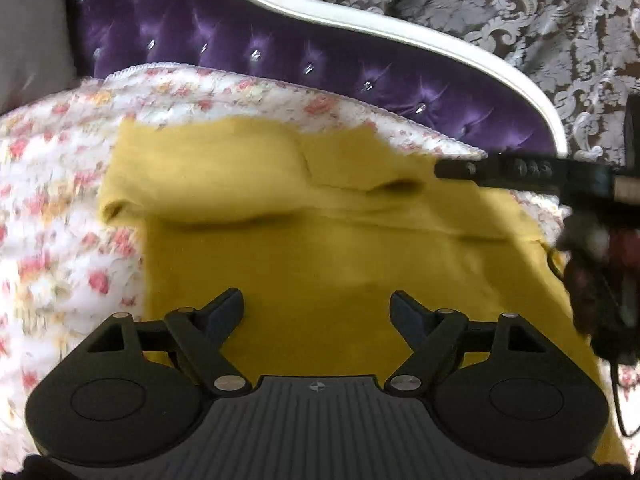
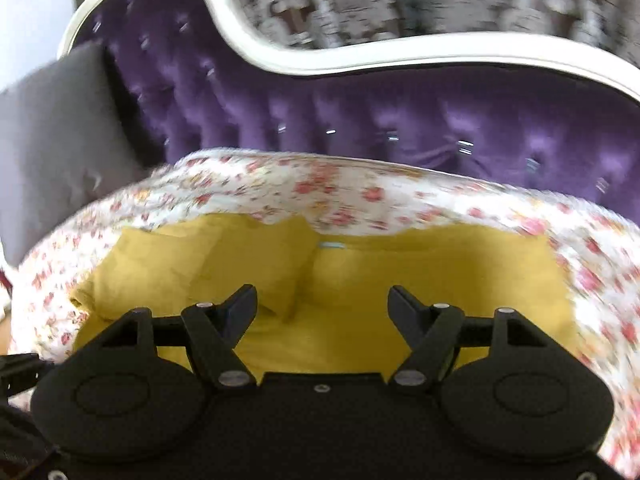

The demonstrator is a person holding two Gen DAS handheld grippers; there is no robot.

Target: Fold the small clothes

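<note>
I see one yellow garment on one floral bedspread. Both my left gripper and right gripper gape empty; purple headboard at twelve o'clock.

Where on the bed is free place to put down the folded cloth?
Free: the floral bedspread left of the yellow garment, and the strip between it and the purple headboard. The middle is taken by the garment; both open grippers hover there, left, right.

Floral bedcover – a mustard-yellow garment lies spread on it
</note>
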